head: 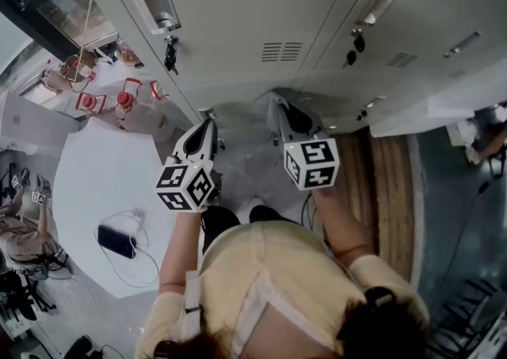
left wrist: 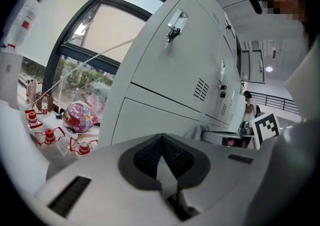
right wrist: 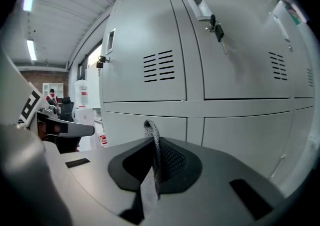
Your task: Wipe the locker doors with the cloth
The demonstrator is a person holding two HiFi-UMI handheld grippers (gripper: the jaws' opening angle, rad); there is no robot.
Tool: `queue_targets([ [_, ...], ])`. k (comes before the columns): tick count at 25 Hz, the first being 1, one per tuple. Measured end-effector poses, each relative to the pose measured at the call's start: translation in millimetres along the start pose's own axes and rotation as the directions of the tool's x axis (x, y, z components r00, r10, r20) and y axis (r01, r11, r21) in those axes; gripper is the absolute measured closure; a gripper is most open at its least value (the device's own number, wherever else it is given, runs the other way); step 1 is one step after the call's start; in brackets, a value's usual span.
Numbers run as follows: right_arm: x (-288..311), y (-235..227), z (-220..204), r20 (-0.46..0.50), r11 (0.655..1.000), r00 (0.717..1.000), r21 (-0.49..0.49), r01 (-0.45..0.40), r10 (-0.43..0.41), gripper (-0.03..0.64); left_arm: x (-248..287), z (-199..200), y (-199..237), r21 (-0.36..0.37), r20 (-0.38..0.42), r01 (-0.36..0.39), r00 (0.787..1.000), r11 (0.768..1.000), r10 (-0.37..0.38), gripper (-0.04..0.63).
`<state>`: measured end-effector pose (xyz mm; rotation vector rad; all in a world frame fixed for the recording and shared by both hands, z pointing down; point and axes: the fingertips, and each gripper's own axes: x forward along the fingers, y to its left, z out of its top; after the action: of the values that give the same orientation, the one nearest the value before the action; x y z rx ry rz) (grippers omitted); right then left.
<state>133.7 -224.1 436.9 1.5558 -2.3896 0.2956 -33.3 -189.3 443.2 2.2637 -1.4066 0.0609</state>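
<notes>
We find the right tongs [right wrist: 153,165] clamped on a thin fold of grey mesh cloth [right wrist: 151,131], which stands up between them, facing the grey locker doors [right wrist: 145,30]. We cannot confirm contact with the doors. The left tongs [left wrist: 162,159] are closed together, empty, held beside the right and apart from the cloth.

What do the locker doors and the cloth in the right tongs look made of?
Locker doors: likely painted sheet metal, pale grey and matte, given the pressed louvre vents. Cloth in the right tongs: grey mesh-like fabric; an open weave shows, in a limp fold.
</notes>
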Motion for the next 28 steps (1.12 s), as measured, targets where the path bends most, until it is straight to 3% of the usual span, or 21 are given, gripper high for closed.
queue_targets([
  [9, 16.0, 65.3, -7.8, -0.028, 0.987, 0.987, -0.025, -0.158, 0.157, 0.603, -43.4, -2.6, 42.1, -0.044, 0.048, -0.118, 0.992, 0.992, 0.121, 0.594],
  [21, 58.8, 152.7, -14.9, -0.060, 0.936, 0.940, -0.093, -0.340, 0.335, 0.603, -88.7, -13.9, 82.9, -0.071, 0.082, -0.231, 0.968, 0.970, 0.237, 0.594],
  [28, 87.0, 175.0, -24.3, -0.089, 0.928, 0.933, -0.107, -0.358, 0.349, 0.603, -94.6, -13.5, 95.0, -0.069, 0.092, -0.265, 0.958, 0.962, 0.271, 0.594],
])
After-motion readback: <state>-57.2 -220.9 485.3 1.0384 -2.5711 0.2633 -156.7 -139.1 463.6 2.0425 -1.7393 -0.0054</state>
